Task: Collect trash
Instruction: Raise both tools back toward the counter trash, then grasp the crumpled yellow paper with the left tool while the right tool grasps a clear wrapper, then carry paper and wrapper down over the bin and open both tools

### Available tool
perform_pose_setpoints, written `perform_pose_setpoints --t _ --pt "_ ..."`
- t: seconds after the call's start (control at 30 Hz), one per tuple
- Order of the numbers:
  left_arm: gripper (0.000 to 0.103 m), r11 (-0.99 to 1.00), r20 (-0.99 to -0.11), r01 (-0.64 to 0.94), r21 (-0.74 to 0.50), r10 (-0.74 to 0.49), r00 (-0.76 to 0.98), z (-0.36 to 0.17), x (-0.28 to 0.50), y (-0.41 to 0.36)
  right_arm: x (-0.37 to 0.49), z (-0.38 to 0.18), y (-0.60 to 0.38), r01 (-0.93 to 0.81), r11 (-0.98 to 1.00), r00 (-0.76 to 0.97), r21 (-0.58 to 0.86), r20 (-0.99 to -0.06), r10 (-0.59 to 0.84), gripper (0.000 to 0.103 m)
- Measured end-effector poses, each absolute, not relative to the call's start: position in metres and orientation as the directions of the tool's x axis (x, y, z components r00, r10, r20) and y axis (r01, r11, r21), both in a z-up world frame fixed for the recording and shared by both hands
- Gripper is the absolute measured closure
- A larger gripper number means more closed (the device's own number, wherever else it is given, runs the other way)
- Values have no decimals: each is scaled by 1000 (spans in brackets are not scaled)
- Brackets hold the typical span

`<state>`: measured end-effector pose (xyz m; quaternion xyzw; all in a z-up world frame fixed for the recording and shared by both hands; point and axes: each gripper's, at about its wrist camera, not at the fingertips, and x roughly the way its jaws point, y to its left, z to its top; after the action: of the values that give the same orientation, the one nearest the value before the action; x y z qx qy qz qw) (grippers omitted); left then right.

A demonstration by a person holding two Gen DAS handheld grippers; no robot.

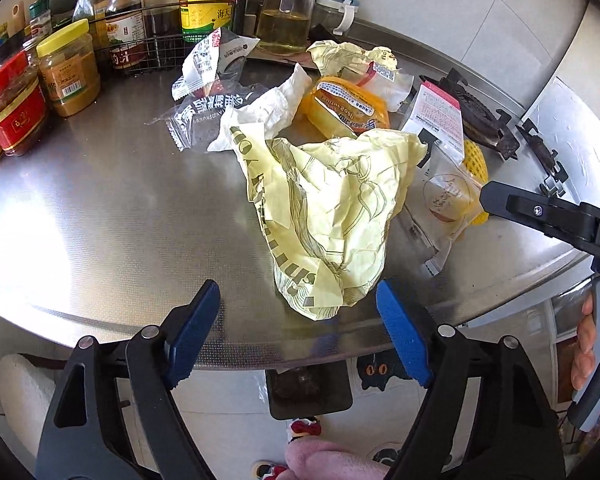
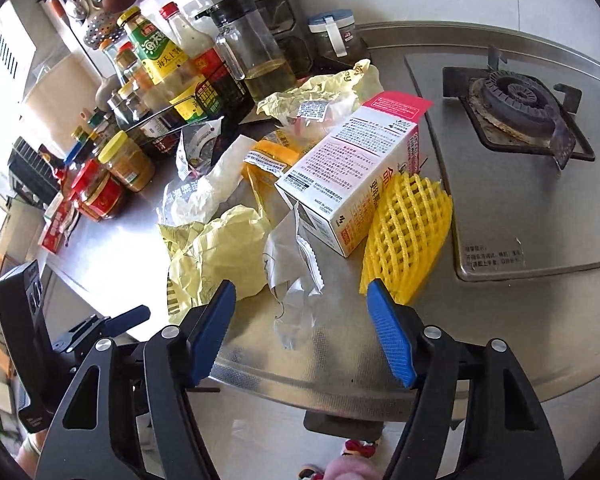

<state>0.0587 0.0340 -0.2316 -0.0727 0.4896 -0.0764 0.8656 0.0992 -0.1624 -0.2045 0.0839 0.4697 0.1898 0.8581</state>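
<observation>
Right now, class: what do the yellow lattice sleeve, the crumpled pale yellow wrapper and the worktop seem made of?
Yellow lattice sleeve: probably soft foam, matte, open mesh. Crumpled pale yellow wrapper: apparently thin printed paper, holding sharp creases. Worktop: likely stainless steel, brushed, with glare.

Bright daylight pours in from the left, blowing out a white glare patch on the steel counter [image 1: 32, 240] and the window side of the right wrist view. The yellow wrapper [image 1: 332, 216] stays crisp, with soft shadows to its right. Both fisheye views bend the counter edge and darken at the corners
</observation>
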Motion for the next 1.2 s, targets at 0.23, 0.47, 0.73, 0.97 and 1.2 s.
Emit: perform_pose_setpoints --t 0.23,0.47,0.73,0.97,1.2 --pt "73 976 -850 66 -206 -212 483 -241 69 31 112 -224 -153 -269 911 417 313 -814 403 86" --pt "85 975 -828 79 -209 -219 516 -233 58 33 106 -222 -152 -302 900 422 315 -802 423 99" --pt "90 975 -801 100 -200 -221 557 -210 24 32 76 -207 -164 -283 909 466 307 -784 410 99" --pt "90 975 -799 131 -181 -224 558 -200 -28 25 24 -205 -182 -246 919 484 309 -782 393 99" --pt "90 975 -843 149 -163 -216 493 -226 -84 16 -33 -224 -198 -196 932 460 305 -811 361 99"
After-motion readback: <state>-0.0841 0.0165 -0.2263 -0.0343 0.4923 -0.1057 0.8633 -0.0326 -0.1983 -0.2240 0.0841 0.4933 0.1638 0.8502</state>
